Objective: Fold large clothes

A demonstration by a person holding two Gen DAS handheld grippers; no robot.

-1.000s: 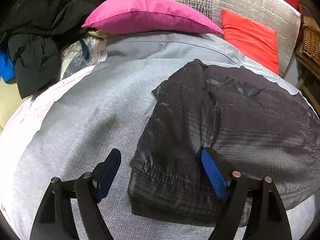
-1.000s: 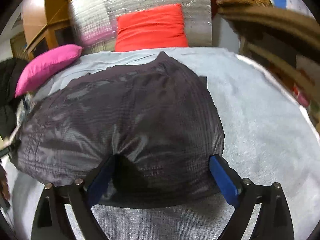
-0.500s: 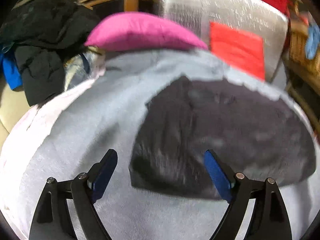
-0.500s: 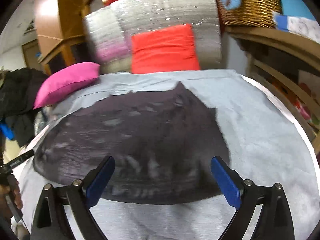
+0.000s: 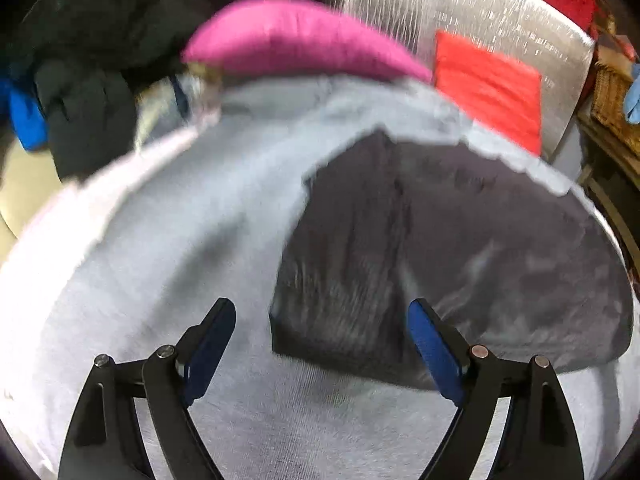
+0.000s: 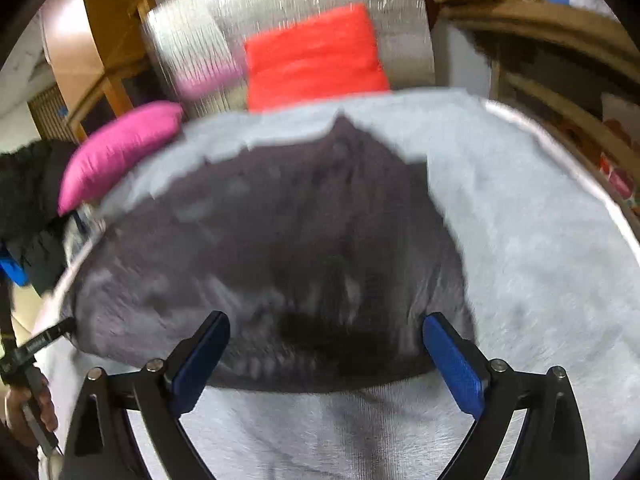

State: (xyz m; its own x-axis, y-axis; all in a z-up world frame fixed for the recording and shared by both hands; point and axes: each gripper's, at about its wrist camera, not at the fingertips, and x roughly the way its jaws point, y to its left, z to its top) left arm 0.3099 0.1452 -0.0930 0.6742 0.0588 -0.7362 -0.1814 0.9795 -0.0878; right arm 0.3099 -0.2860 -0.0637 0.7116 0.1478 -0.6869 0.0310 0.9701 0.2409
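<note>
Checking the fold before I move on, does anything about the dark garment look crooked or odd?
Nothing clearly wrong. The garment lies flat on the grey sheet, its far edge rising to a small peak. Both frames are blurred, so fine creases can't be judged.

From my left wrist view, the folded garment (image 5: 460, 248) lies on the sheet-covered bed (image 5: 168, 240), right of centre, with one cushion (image 5: 296, 40) at the far left edge, another cushion (image 5: 488, 84) far right against the backrest (image 5: 500, 12), and a clothes pile (image 5: 88, 80) off left.
</note>
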